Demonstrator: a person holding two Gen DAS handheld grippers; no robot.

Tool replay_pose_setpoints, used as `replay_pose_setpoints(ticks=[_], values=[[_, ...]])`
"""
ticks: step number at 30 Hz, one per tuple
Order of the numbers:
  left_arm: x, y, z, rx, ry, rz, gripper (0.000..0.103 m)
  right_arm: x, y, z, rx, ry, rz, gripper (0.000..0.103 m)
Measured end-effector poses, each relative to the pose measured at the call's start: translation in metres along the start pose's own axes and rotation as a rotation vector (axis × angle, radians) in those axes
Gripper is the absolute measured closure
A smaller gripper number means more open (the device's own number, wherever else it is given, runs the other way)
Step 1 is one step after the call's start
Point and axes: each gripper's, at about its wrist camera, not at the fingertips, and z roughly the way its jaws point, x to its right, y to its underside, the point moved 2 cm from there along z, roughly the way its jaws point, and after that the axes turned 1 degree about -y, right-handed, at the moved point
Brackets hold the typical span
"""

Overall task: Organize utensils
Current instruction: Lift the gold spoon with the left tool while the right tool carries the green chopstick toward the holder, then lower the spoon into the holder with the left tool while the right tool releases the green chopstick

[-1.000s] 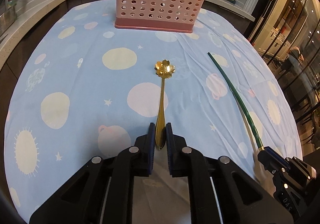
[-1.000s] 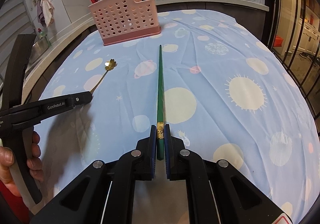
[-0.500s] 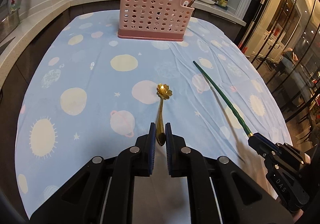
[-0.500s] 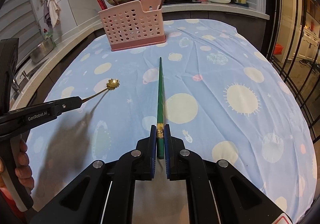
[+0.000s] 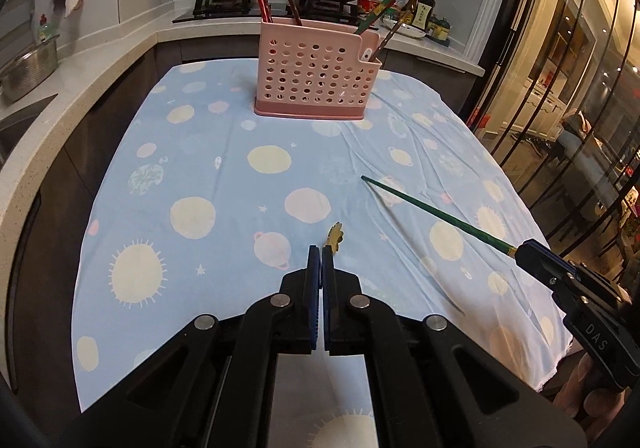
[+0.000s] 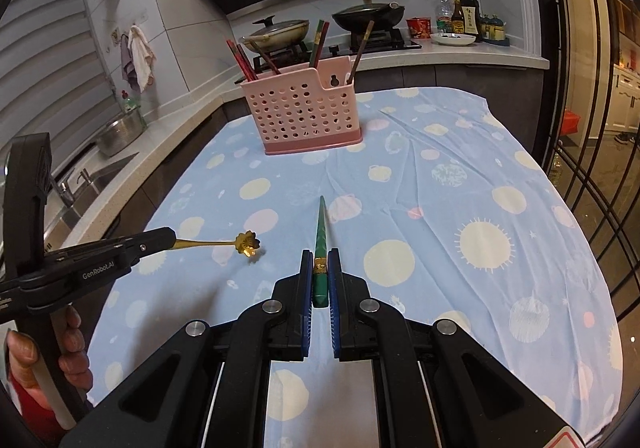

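We see the left gripper [image 5: 321, 248] with its jaws pressed together on the handle of a gold spoon [image 6: 224, 244]. In the right wrist view the spoon projects level from the jaws toward 3 o'clock, its flower-shaped bowl [image 6: 247, 243] held above the tablecloth [image 6: 460, 188] and clear of it. In the left wrist view only the tip of the bowl shows, just past the fingertips at 12 o'clock.

The right gripper [image 6: 320, 268] pinches a green chopstick [image 6: 321, 232] at its thick end, near a gold band. The chopstick points toward 12 o'clock in the right wrist view; in the left wrist view it runs from the right gripper [image 5: 528, 252] toward 10 o'clock, raised above the cloth with its shadow beneath.

A pink perforated holder [image 5: 318, 74] stands upright at 12 o'clock, at the far end of the table, well apart from both grippers. It contains several chopsticks [image 6: 240, 60] leaning out of its top. Behind it we see a stove with two pans [image 6: 280, 30] on the counter.
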Motion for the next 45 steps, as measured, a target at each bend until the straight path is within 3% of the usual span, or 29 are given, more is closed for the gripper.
replay_pose_setpoints(ticks=[11,18,31,36,45], values=[[0.015,-0.035,-0.032,0.083,-0.037,0.086,0.102,-0.005,-0.047,-0.040,0.128,-0.042,-0.001,0.096],[0.019,-0.045,-0.025,0.086,-0.135,0.170,0.102,-0.008,-0.075,-0.047,0.196,-0.049,-0.014,0.096],[0.013,-0.059,-0.028,0.110,-0.074,0.130,0.102,-0.021,-0.095,-0.037,0.223,-0.065,-0.046,0.096],[0.012,-0.088,-0.033,0.139,-0.048,0.126,0.102,-0.022,-0.127,-0.040,0.283,-0.068,-0.056,0.096],[-0.003,-0.173,-0.028,0.202,-0.079,0.116,0.102,-0.018,-0.224,-0.035,0.419,-0.031,-0.073,0.096]])
